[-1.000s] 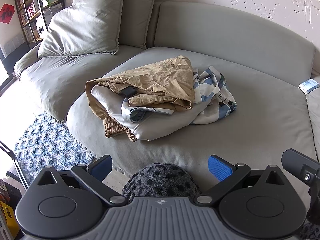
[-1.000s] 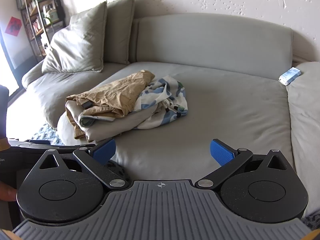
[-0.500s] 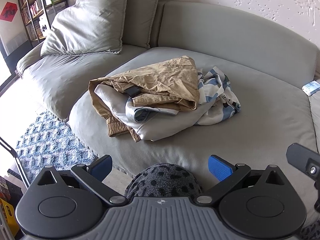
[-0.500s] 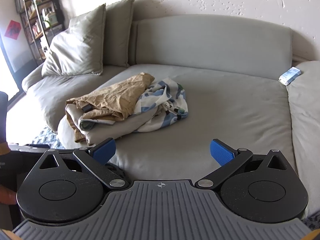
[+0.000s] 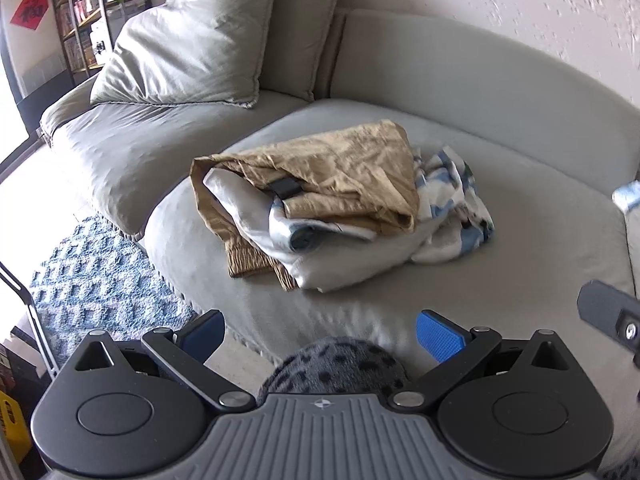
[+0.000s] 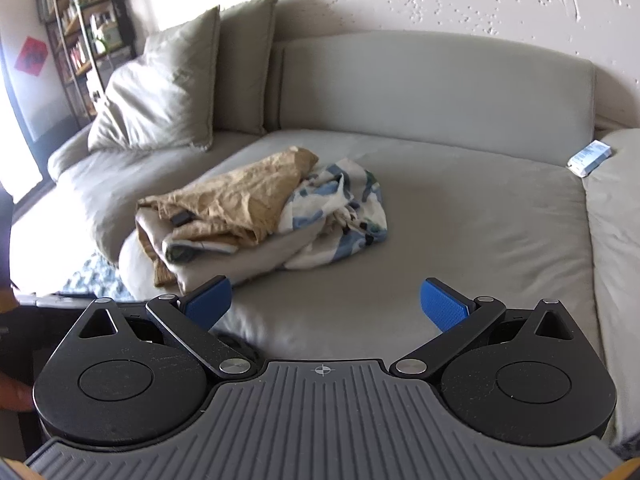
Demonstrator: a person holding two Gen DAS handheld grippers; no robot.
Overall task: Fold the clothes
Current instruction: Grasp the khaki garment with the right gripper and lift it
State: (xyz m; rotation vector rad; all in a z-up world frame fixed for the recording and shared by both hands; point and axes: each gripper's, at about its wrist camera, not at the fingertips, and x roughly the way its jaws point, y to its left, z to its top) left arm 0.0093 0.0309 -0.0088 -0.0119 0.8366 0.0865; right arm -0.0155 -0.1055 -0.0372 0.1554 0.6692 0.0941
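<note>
Clothes heap (image 5: 340, 200) is lying crumpled on sofa (image 5: 500, 272), ahead of both spread, empty claws, left claw (image 5: 320, 336) nearer than right claw (image 6: 324, 304).

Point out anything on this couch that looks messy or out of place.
The clothes lie in a crumpled heap on the couch: a tan garment over grey fabric, a blue-and-white piece bunched beside it. A small white packet sits alone at the far right edge.

The pale grey garment (image 5: 352, 264) lies mostly hidden beneath the tan garment (image 5: 340, 168), so its kind cannot be told. At the right edge of the left wrist view, a small packet (image 5: 628, 196) is cut off and blurred. The far-left bookshelf (image 6: 86, 40) contents are too small to tell.
</note>
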